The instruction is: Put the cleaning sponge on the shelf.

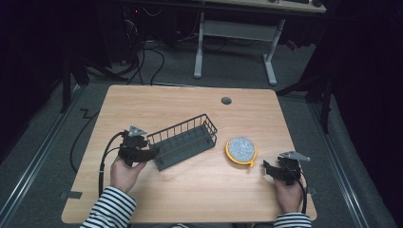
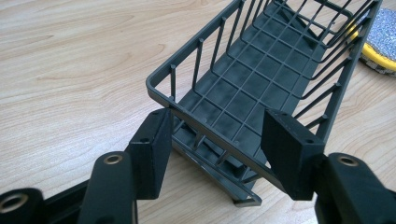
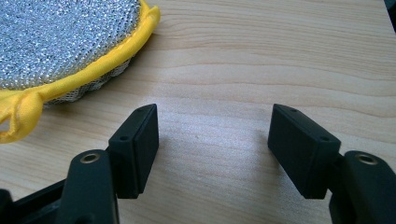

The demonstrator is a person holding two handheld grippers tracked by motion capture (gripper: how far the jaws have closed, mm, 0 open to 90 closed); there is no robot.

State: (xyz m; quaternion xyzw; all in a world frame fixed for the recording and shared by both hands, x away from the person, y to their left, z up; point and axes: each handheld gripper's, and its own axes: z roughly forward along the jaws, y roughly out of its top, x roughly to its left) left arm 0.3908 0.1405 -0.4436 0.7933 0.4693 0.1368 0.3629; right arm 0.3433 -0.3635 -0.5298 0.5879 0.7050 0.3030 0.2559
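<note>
The scouring pad (image 3: 60, 42) is cut off by the frame's edge.

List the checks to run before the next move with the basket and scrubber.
1. Left gripper gripping the wire basket at its short end: ok, pads sit against both sides.
2. Basket empty: ok, nothing inside.
3. Basket's gripped end clear of the table: cannot tell.
4. Right gripper open and empty: ok, bare table between the jaws.
5. Scrubber free to pick: ok, it lies flat on the table, and the right gripper is not touching it.
</note>
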